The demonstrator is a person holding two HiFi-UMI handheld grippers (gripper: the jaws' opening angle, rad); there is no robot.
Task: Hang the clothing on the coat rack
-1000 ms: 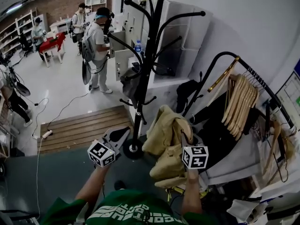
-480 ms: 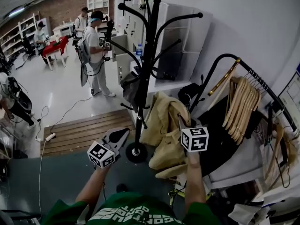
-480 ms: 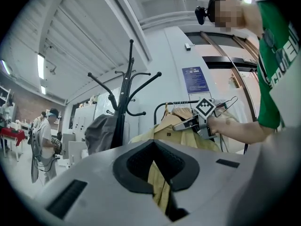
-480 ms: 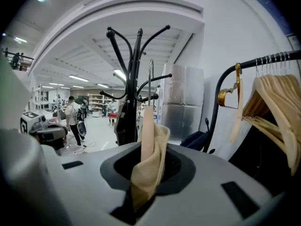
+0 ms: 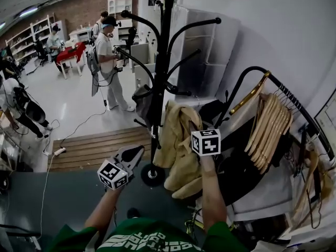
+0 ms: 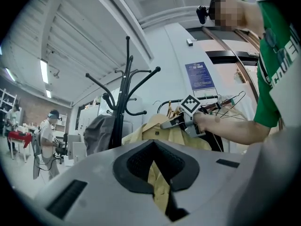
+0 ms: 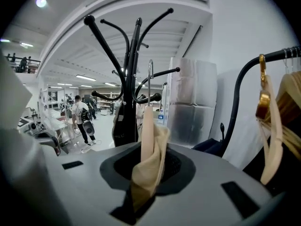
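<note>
A tan jacket (image 5: 176, 140) hangs on a hanger, and my right gripper (image 5: 195, 129) is shut on that hanger's neck together with the collar cloth. In the right gripper view the hanger's metal hook (image 7: 150, 79) stands up in front of the black coat rack (image 7: 133, 79), a little below its curved arms. The coat rack (image 5: 159, 83) rises just left of the jacket. My left gripper (image 5: 135, 152) sits low beside the rack's post, apart from the jacket, its jaws a narrow slit with nothing between them.
A grey bag (image 5: 143, 101) hangs on a lower arm of the rack. To the right, a black clothes rail (image 5: 252, 70) carries wooden hangers (image 5: 270, 114) and dark garments (image 5: 236, 161). The rack's round base (image 5: 152, 175) stands by a wooden platform (image 5: 94, 143). People (image 5: 107, 51) work farther back.
My right gripper has lifted the jacket and carried it closer to the coat rack. The left gripper has hardly moved.
</note>
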